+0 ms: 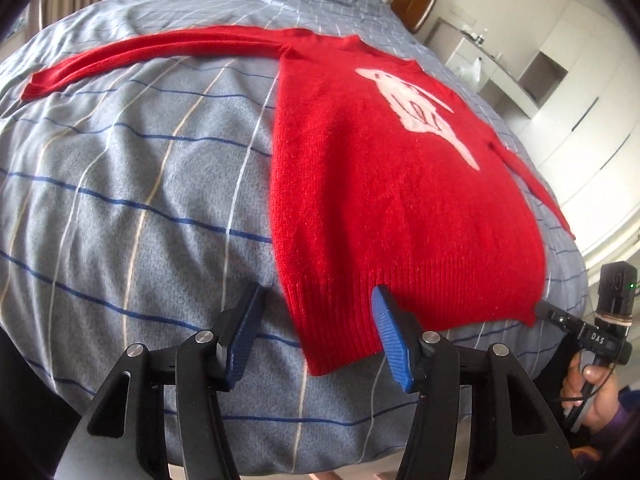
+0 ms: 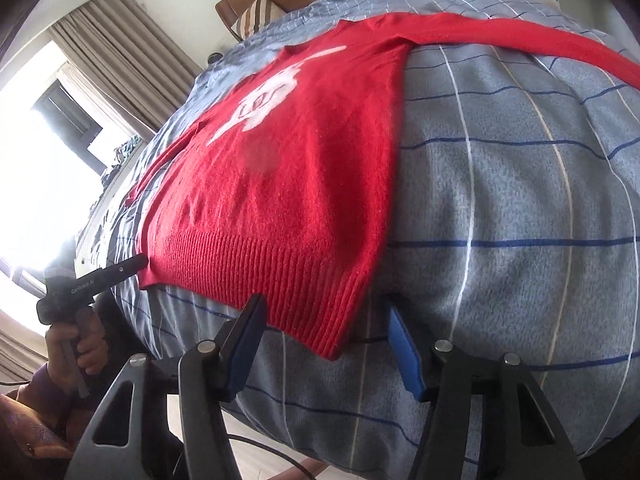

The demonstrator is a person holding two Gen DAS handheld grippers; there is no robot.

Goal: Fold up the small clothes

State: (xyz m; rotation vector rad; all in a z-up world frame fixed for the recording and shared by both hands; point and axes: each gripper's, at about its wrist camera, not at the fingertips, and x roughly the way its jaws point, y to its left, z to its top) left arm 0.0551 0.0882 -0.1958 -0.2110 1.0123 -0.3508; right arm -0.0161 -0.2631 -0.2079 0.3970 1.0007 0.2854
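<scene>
Sweater [image 1: 400, 208] hem corners sit between unclenched jaws of left gripper [image 1: 320, 332] and right gripper [image 2: 326, 336]

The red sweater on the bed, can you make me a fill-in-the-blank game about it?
1. The red sweater lies spread on a bed cover that is grey with ____ and white lines.
2. The picture knitted on the sweater's front is ____ in colour.
3. The left gripper and the right gripper each straddle a bottom ____ of the sweater.
4. The sweater's sleeves are stretched ____ to the sides, not folded in.

Missing words: blue; white; corner; out
</scene>
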